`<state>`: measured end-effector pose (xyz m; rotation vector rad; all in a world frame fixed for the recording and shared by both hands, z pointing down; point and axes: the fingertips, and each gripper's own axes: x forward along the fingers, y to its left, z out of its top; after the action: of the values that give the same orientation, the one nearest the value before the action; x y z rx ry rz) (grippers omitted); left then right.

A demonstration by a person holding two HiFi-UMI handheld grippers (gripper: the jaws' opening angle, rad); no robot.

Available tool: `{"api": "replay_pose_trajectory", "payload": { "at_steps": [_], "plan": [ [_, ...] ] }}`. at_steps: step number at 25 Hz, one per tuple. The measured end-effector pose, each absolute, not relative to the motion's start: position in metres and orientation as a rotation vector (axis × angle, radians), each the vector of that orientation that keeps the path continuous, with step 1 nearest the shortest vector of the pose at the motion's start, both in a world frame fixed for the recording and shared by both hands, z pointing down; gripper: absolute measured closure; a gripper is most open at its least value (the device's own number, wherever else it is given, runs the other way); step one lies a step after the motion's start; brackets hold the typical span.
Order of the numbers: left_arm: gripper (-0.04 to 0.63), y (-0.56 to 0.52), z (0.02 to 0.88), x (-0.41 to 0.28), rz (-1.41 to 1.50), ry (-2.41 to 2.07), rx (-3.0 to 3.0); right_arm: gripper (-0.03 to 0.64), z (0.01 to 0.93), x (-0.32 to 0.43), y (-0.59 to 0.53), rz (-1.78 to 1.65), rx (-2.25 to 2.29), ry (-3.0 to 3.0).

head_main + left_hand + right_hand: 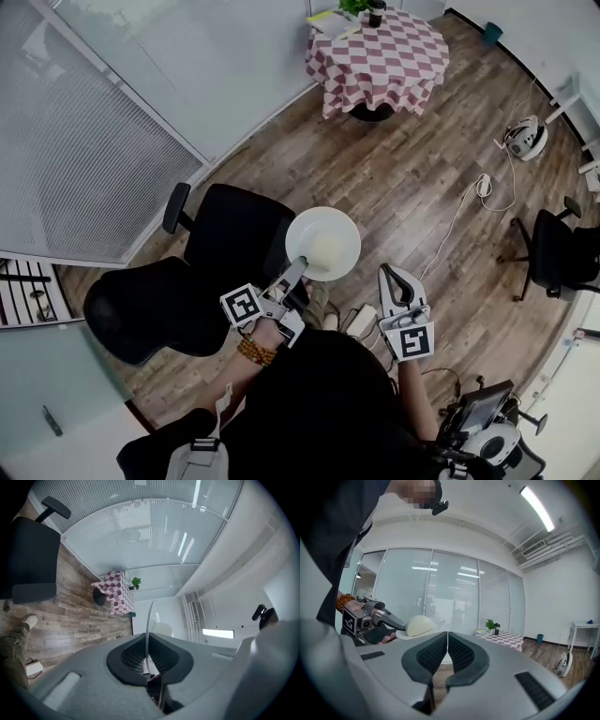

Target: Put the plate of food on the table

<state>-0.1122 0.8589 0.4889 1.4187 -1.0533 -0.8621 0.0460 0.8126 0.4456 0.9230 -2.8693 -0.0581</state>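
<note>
I count one plate (323,244) of food; my left gripper (301,264) and right gripper (391,272), two; one checked table (380,56); one potted plant (354,6) at its far edge; one teal bin (492,33); two black chairs (234,239) (558,253).

Head camera looks steeply down — gripper cameras look level, all sharing the checkered table (384,61).

The near rim of the plate (323,242) is lying hidden between the tips of the left hand-held gripper (298,272). Far ahead of it, the top edge of the head view is cutting off the desk (394,66), and the things beside the plant (354,6) are looking too small to tell.
</note>
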Motion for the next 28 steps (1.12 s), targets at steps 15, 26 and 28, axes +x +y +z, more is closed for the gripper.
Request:
{"api": "replay_pose_trajectory", "payload": {
  "at_steps": [15, 26, 28],
  "plan": [
    [0.583, 0.721, 0.494, -0.180, -0.850, -0.995, 1.421, 0.606, 0.423, -0.046, 0.670, -0.151, 0.912, -2.832],
    [0.583, 0.645, 0.509, -0.175, -0.728, -0.959, 1.441, 0.606, 0.429, -0.039, 0.599, -0.132, 1.019, -2.807],
    [0.583, 0.630, 0.511, -0.169, -0.714, -0.961, 1.443, 0.606, 0.430, -0.031, 0.585, -0.133, 1.038, -2.807]
  ]
}}
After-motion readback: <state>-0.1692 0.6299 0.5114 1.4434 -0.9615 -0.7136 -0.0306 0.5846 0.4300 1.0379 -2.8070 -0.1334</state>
